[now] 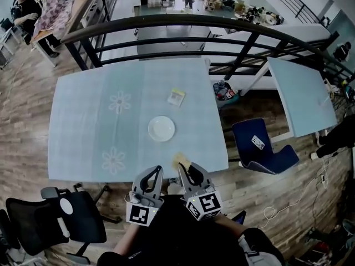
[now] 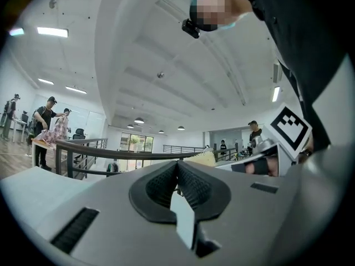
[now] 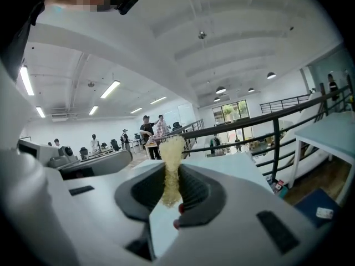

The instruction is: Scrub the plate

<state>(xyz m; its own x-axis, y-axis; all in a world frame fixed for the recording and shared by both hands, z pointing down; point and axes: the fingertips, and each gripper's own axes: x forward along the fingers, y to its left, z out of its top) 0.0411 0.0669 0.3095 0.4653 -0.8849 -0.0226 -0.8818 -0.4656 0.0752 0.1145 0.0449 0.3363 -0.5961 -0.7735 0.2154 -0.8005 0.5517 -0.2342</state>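
Head view: the plate [image 1: 161,128] sits unscrubbed. The right gripper [image 1: 187,172] has its jaws pinching a sponge [image 1: 179,160]; the left gripper [image 1: 153,175] has its jaws together, empty.

One plate [image 1: 161,128], one sponge [image 3: 169,165], one packet [image 1: 176,97], two tables [image 1: 94,126] [image 1: 306,96], two grippers [image 1: 157,171] [image 1: 187,167].

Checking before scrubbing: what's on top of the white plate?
Nothing visible: the plate looks bare on the table. The sponge is off it, clamped in the right gripper. Anything beneath the plate is covered.
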